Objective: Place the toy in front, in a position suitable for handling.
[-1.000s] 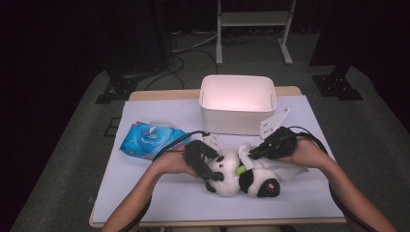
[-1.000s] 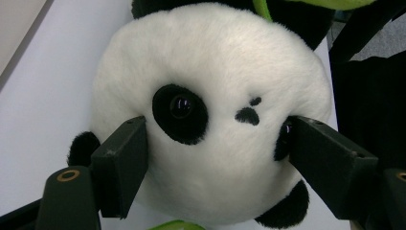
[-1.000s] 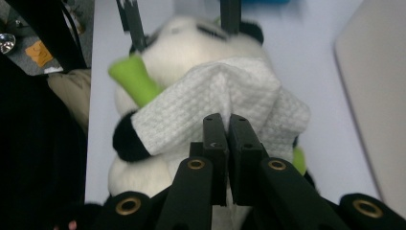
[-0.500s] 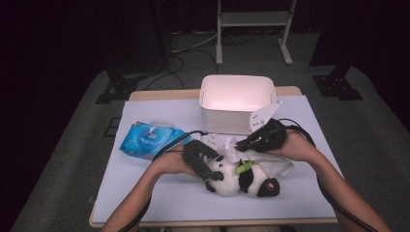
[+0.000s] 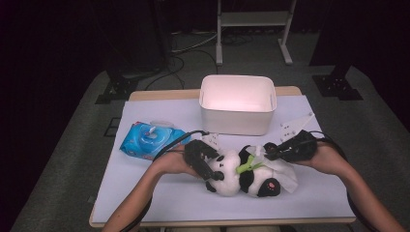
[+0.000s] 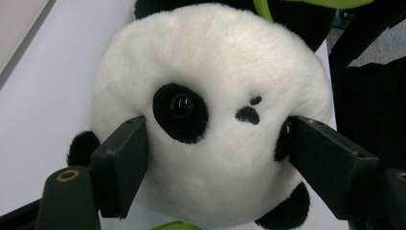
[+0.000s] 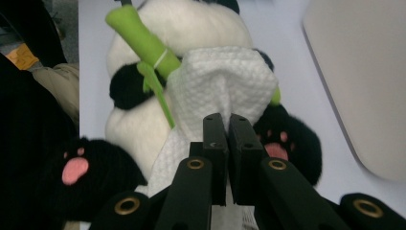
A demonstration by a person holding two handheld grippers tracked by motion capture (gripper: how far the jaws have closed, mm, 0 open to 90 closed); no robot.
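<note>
We are steadying a toy panda (image 5: 239, 175) that is lying on its back near the middle of the worktop (image 5: 159, 203), toward the near edge, with its head to the left. Our left tongs (image 5: 212, 173) are clamping the head from both sides, the pads pressing into the plush beside each eye. Our right tongs (image 5: 269, 150) are pressed together on a pinch of a white wipe (image 7: 218, 86), which is draping over the panda's belly, just beside the green bamboo stalk (image 7: 139, 40) it is carrying.

As we are judging it, the wiping is under way: the toy is pinned and the wipe is lying on the body, but the head, arms and the paws with pink pads are looking untouched, so most of the cleaning is left.

On the far side, the white bin (image 5: 237, 104) is sitting open, close behind the panda. The blue pack of wipes (image 5: 147, 139) is lying to the left, near our left hand. The bamboo stalk is crossing the chest and is likely snagging the wipe's path; the bin's near wall is crowding our right hand.
</note>
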